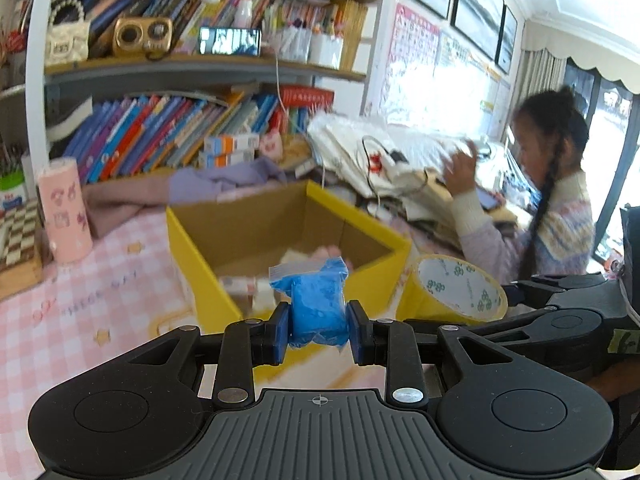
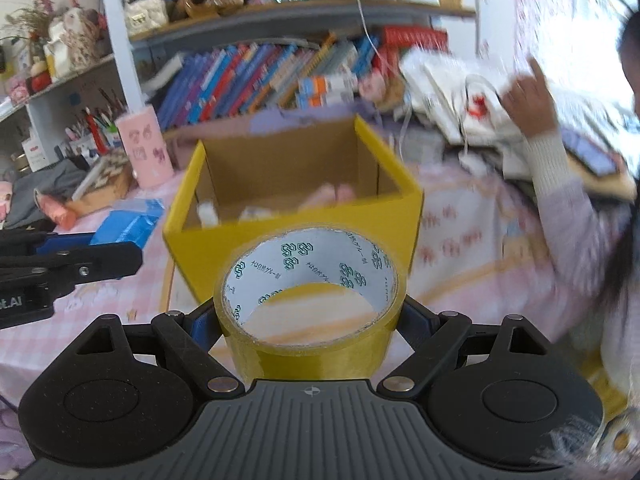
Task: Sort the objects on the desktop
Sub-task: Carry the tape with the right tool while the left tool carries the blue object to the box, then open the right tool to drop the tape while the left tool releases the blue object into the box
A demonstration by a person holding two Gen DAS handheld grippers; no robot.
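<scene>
My left gripper is shut on a small blue packet in clear wrap, held in front of the open yellow box. The same blue packet shows at the left of the right wrist view, in the left gripper's jaws. My right gripper is shut on a wide roll of yellow tape, held sideways with its white core facing me, just before the yellow box. The tape roll also appears right of the box in the left wrist view. Several small white and pink items lie inside the box.
The box stands on a pink checked tablecloth. A pink cylinder stands at the left by a checkered board. Bookshelves fill the back. At the right a person handles a pile of white bags and papers.
</scene>
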